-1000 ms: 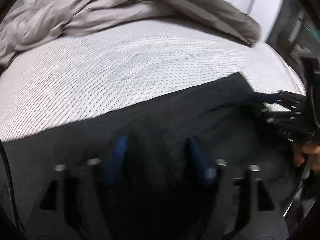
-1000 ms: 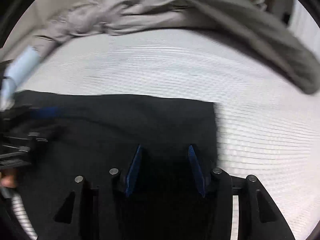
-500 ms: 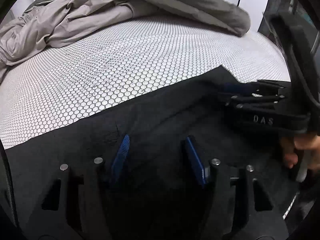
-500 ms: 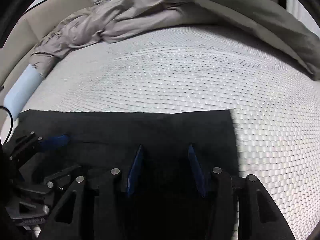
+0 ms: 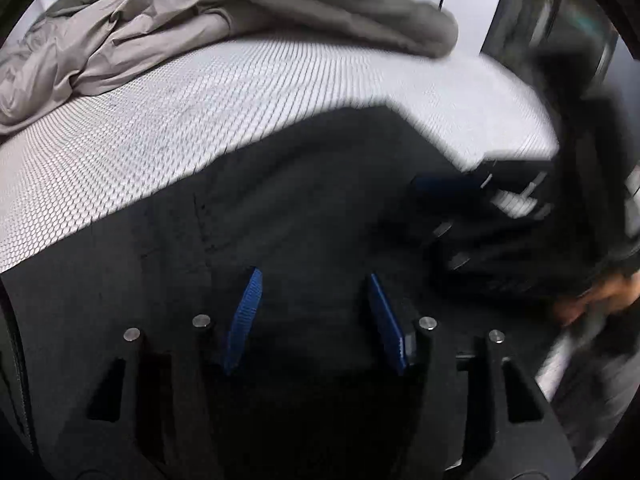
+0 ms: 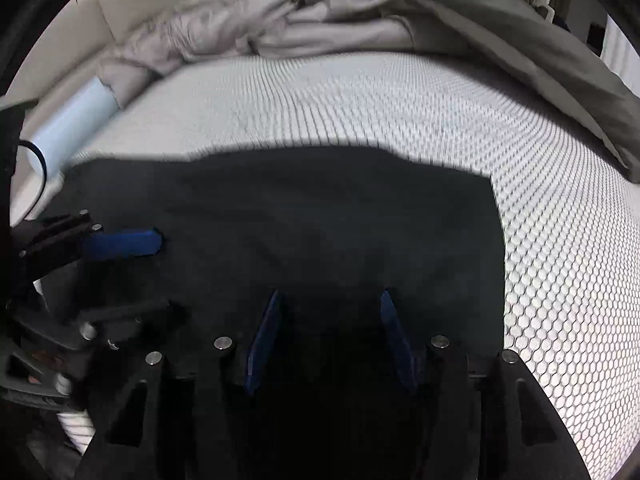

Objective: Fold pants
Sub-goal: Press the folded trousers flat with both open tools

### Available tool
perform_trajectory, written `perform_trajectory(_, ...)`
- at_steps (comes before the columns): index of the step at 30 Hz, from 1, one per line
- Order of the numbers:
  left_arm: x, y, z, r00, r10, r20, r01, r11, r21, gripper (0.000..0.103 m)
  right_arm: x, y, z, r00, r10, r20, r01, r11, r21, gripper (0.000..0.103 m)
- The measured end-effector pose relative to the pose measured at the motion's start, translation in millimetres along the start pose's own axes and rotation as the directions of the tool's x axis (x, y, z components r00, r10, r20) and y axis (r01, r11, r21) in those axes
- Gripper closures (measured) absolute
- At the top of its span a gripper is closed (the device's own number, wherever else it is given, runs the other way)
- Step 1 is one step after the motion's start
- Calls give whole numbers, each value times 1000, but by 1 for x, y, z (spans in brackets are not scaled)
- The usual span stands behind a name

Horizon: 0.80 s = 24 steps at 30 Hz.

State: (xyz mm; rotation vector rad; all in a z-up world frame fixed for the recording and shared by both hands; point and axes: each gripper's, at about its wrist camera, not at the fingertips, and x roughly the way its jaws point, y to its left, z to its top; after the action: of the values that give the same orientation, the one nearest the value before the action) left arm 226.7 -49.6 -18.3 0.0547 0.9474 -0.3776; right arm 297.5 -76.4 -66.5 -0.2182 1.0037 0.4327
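The black pants (image 5: 304, 200) lie flat on the white honeycomb-patterned bed (image 5: 200, 104). My left gripper (image 5: 312, 280) is open, its blue fingers over the black fabric, nothing between them. The right gripper shows blurred at that view's right (image 5: 460, 196), over the pants' right edge. In the right wrist view the pants (image 6: 328, 220) fill the lower middle, their right edge straight against the bed (image 6: 560, 240). My right gripper (image 6: 330, 300) is open over the fabric. The left gripper (image 6: 120, 242) shows at the left, a blue finger on the pants.
A crumpled beige-grey duvet (image 5: 132, 40) is heaped along the far side of the bed, also in the right wrist view (image 6: 320, 20). A pale blue cylinder (image 6: 68, 124) lies at the bed's far left. A hand (image 5: 592, 296) holds the right gripper at the right edge.
Both grippers have moved back over the pants, with more black fabric in front of them now. The right gripper has shifted and blurred in the left view. Both stay open.
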Motion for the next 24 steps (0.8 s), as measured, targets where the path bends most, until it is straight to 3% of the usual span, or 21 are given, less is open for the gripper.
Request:
perform_trajectory(2, -9, -1, -10, 1000, 19, 24, -20, 999, 45, 50, -8, 5, -5, 999, -42, 3, 42, 998, -38, 51)
perform_trajectory(4, -22, 1, -19, 999, 32, 37, -33, 999, 24, 50, -12, -12, -11, 986, -168, 10, 168, 985, -49, 48)
perform_trajectory(6, -35, 3, -24, 997, 54, 55, -55, 998, 8, 50, -22, -35, -26, 976, -217, 8, 216, 976, 27, 43)
perform_trajectory(8, -56, 2, -25, 994, 62, 93, -60, 998, -15, 50, -44, -55, -38, 989, -144, 25, 139, 981, 135, 43)
perform_trajectory(11, -77, -11, -24, 987, 24, 159, -24, 1000, 0, 50, -75, -45, -41, 990, -70, 118, 55, 990, 129, 43)
perform_trajectory(14, -66, -31, -32, 995, -5, 102, -3, 997, 77, 46, -83, -19, -41, 983, 39, 177, -56, 994, 94, 43)
perform_trajectory(16, -46, -34, -40, 1000, 8, 29, -10, 995, 97, 46, -62, -3, -41, 988, 83, 133, -91, 994, 55, 43)
perform_trajectory(19, -42, -26, -51, 1000, -6, 25, 3, 992, 123, 46, -30, 7, -49, 1000, 14, 24, -14, 1000, -24, 45)
perform_trajectory(21, -51, -17, -60, 1000, -6, 27, 3, 992, 123, 46, -30, 3, -50, 998, -50, 41, 53, 996, -69, 45)
perform_trajectory(24, -66, -1, -73, 1000, -11, 30, 8, 995, 101, 46, -48, -26, -66, 988, -143, 57, 144, 989, -17, 44)
